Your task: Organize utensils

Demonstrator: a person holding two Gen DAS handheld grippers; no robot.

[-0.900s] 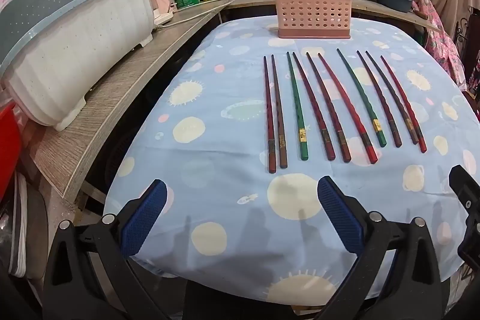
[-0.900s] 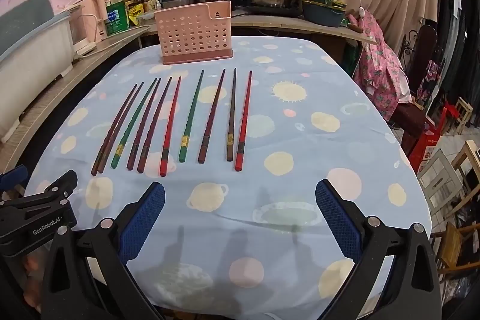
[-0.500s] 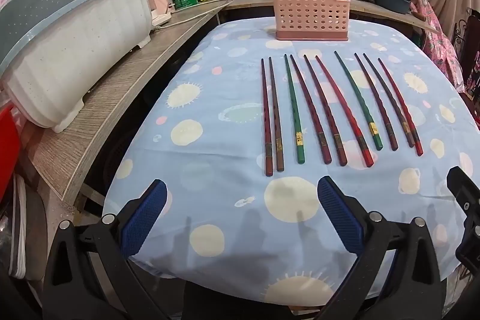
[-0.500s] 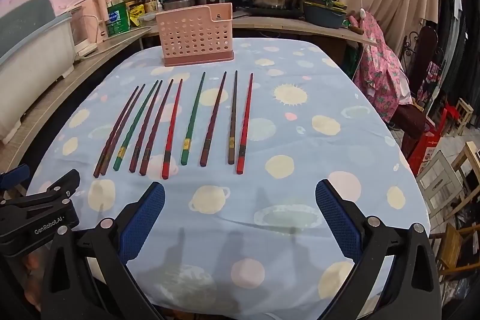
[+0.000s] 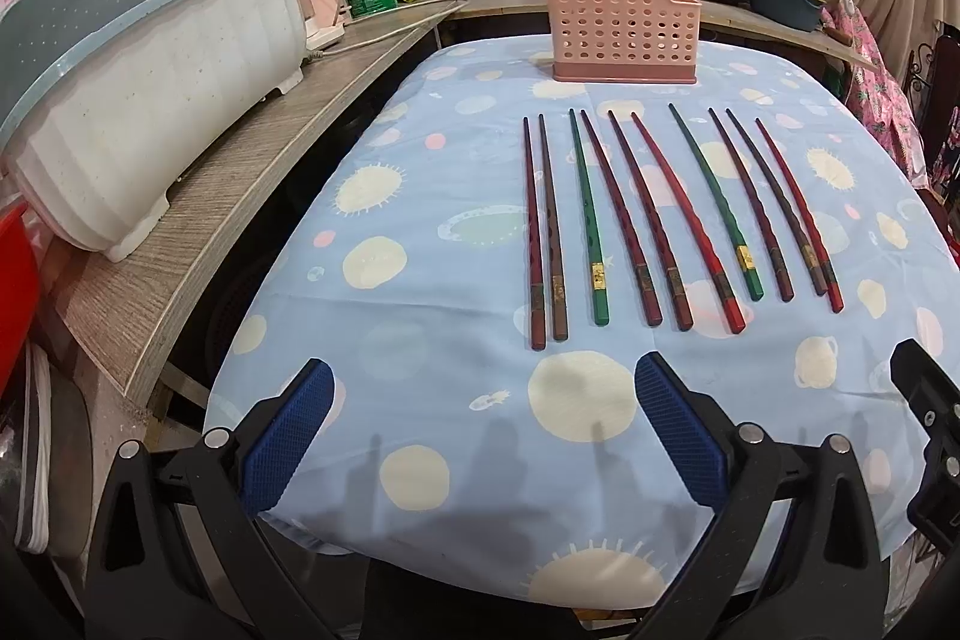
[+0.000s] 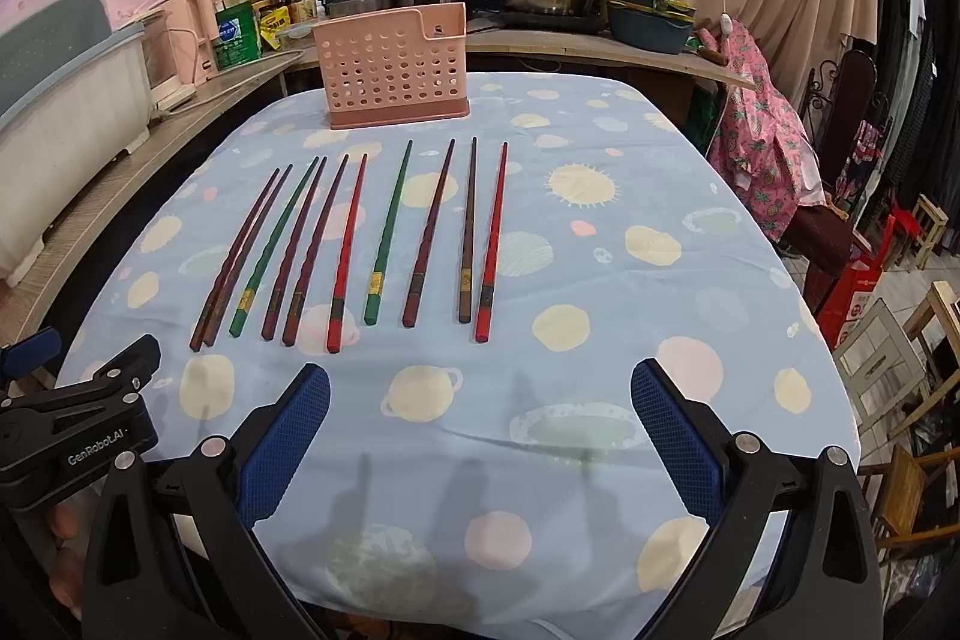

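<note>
Both grippers are hanging spread wide and empty at the bottom of their frames: the left gripper (image 5: 480, 421) and the right gripper (image 6: 480, 418), blue pads (image 6: 288, 439) well apart. Ahead, mid-frame, ten chopsticks (image 6: 348, 244) are lying in a row on the planet-print tablecloth (image 6: 600, 340). The pink holder (image 6: 396, 67) is standing beyond them, upper centre. Probably best is pinching one stick near its thick end, then tipping it upright. "GenRobot.AI" is showing on the left gripper's body, lower left of the right view.
</note>
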